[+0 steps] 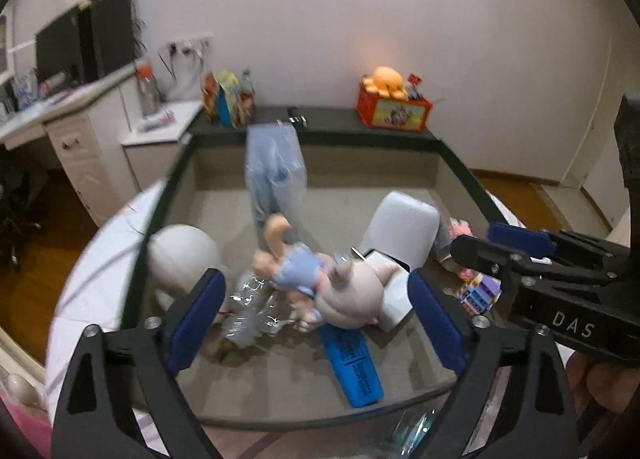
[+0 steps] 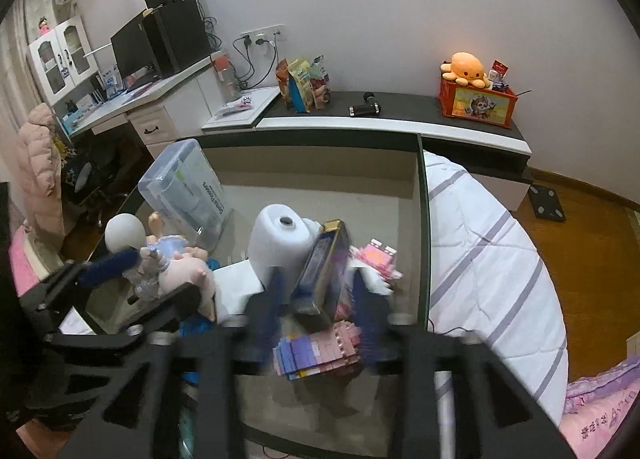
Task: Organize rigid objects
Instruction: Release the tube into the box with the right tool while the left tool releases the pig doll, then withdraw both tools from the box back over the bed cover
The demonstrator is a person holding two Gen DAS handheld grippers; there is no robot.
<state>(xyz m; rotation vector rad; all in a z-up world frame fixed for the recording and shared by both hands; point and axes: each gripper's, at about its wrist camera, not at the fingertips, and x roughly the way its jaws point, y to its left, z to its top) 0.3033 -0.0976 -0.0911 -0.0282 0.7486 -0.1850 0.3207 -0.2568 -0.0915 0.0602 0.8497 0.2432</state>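
Observation:
A dark-rimmed storage box (image 1: 460, 167) on the bed holds the objects. My left gripper (image 1: 316, 315) is open over a pale pig-like doll (image 1: 352, 299) and a small figurine in blue (image 1: 296, 267), touching neither. A blue case (image 1: 352, 363) lies below them. My right gripper (image 2: 318, 299) stands around a dark purple boxed item (image 2: 324, 263), tilted upright above a pink and purple brick build (image 2: 316, 351). Its fingers are blurred and I cannot tell whether they press the box. A white jug-shaped object (image 2: 280, 243) stands behind.
A clear plastic case (image 2: 184, 187) leans at the box's left wall. A white ball (image 1: 184, 255) sits at the left. A crumpled clear wrapper (image 1: 252, 307) lies near the left finger. A shelf behind carries an orange toy crate (image 2: 476, 103). The quilt (image 2: 492, 251) lies right.

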